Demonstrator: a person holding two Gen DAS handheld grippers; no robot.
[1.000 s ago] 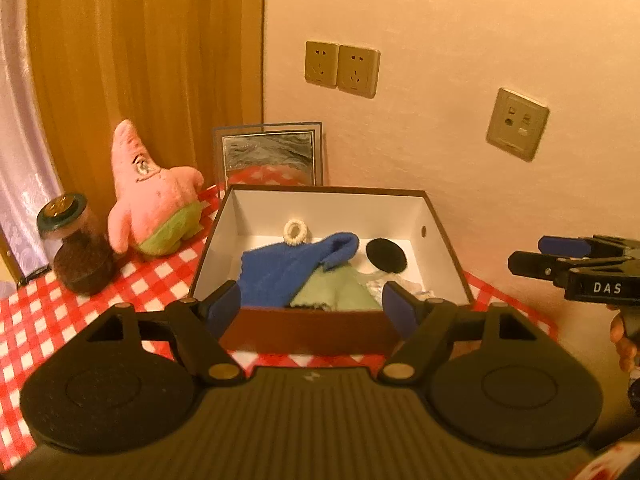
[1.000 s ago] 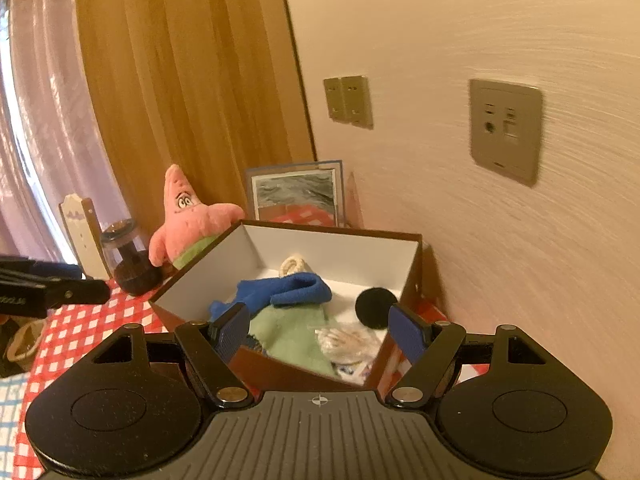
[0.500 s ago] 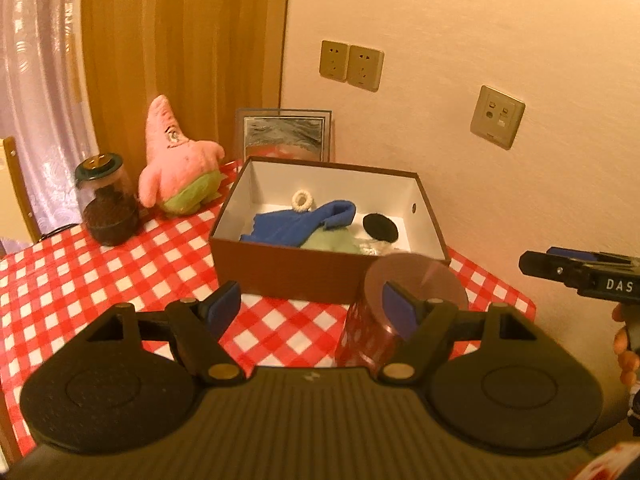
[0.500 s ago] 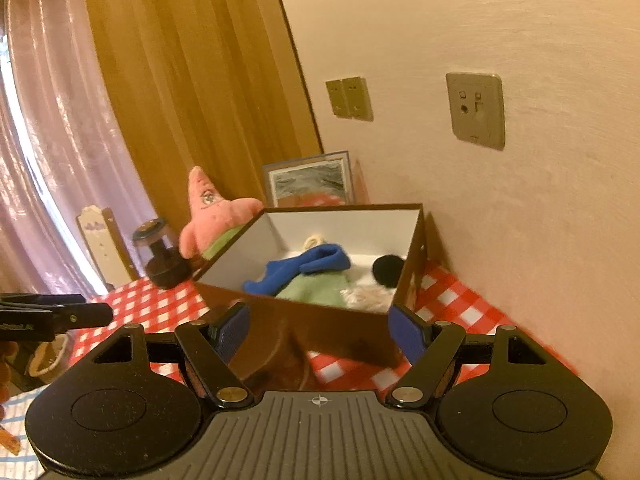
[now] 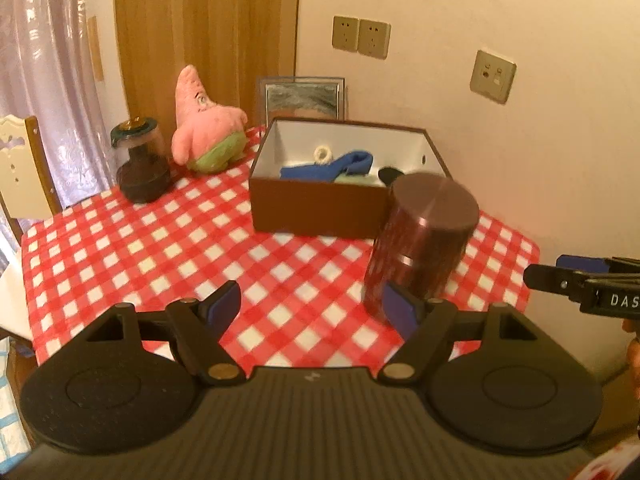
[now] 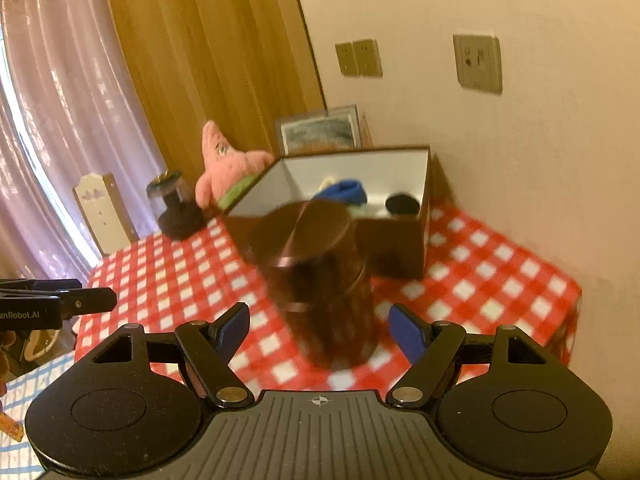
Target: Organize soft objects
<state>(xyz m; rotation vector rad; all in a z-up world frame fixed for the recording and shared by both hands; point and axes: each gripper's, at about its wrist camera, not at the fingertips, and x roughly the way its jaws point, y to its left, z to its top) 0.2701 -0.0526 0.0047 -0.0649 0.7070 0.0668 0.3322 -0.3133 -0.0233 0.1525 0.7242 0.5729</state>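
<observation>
A brown open box (image 5: pixel 320 210) (image 6: pixel 396 248) with a white inside stands at the back of the red-checked table. In it lie a blue cloth (image 5: pixel 332 166) (image 6: pixel 346 192), a green cloth (image 5: pixel 352 179), a white ring (image 5: pixel 322 155) and a black round pad (image 5: pixel 388 174) (image 6: pixel 402 203). A pink starfish plush (image 5: pixel 202 128) (image 6: pixel 224 162) sits left of the box. My left gripper (image 5: pixel 314 308) is open and empty over the table's near side. My right gripper (image 6: pixel 320 330) is open and empty, with a dark brown canister (image 6: pixel 324 280) (image 5: pixel 420 240) just in front of it.
A dark glass jar (image 5: pixel 140 164) (image 6: pixel 176 208) stands left of the plush. A framed picture (image 5: pixel 304 98) (image 6: pixel 320 132) leans on the wall behind the box. A chair back (image 5: pixel 20 168) (image 6: pixel 102 208) is at the table's left. The table edge (image 5: pixel 528 256) is near the wall at right.
Both grippers have pulled back and up from the box, staying open. The box now looks farther away, and the brown canister has come into view in front of them.
</observation>
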